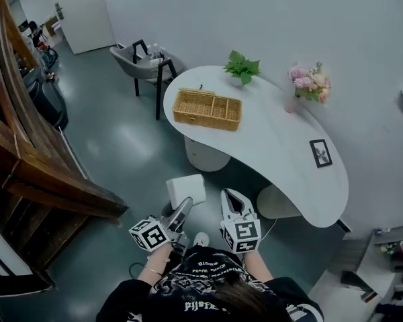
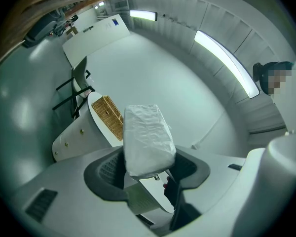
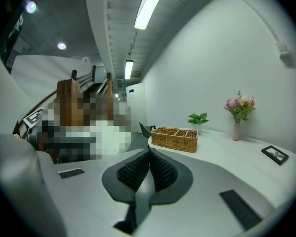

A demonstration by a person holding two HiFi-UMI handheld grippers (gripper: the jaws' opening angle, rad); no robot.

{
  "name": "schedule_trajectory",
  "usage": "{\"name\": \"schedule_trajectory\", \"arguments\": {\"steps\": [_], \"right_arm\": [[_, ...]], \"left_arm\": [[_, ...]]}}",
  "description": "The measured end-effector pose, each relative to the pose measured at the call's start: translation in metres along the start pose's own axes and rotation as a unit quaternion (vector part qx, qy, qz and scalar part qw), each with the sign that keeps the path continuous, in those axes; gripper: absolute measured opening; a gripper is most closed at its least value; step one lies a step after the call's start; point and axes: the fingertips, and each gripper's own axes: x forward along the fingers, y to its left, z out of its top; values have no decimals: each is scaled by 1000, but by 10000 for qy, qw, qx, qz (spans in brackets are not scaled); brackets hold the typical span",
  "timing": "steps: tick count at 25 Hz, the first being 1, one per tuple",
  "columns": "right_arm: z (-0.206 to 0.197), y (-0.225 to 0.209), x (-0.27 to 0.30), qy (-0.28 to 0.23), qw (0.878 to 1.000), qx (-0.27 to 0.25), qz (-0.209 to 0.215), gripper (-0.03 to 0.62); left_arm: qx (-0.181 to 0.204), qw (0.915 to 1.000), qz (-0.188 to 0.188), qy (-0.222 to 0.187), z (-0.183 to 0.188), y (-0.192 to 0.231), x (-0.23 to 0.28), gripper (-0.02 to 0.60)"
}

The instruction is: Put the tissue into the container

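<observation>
Left gripper (image 1: 183,210) pinches the tissue pack (image 2: 147,137) between its pads. Your right gripper (image 3: 149,153) is pressed together, empty. Wicker container (image 1: 201,117) sits well ahead of both, on the white table (image 1: 275,153).

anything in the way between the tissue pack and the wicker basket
Nothing visible. The tissue pack, held in the left gripper, has only open floor and bare table between it and the wicker basket, whose top is open. The chair stands off to the left.

Office-like lounge: curved white table (image 1: 275,146), vase of flowers (image 1: 307,86), potted plant (image 1: 242,67), armchair (image 1: 138,64) (wooden staircase (image 1: 27,146) alongside).
</observation>
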Motion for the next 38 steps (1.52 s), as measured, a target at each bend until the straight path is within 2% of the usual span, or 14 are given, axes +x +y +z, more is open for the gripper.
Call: {"name": "schedule_trajectory", "arguments": {"steps": [6,12,16,22,28,32,38], "right_arm": [[1,-3,9,22,10000,30,13,25],[7,-13,36,56,9998,81,-173,25],[17,-16,65,106,9997,60,-235,25],[36,-28,117,217,9989,77,-412,25],[59,-38,163,142,9977,164,-635,25],[69,-38,192,170,9979,123,-606,25],[68,-32,230,526,9974,-19,-498,26]], "left_arm": [[-56,10000,-26,6,8,6,14,253],[-377,9992,-115,-4,27,25,35,253],[-446,9989,-167,-23,52,44,55,253],[-373,9987,-259,236,97,68,93,253],[-402,9980,-378,305,138,93,125,253],[-437,9977,-383,361,160,106,142,253],[-451,9962,-536,508,187,122,164,253]]}}
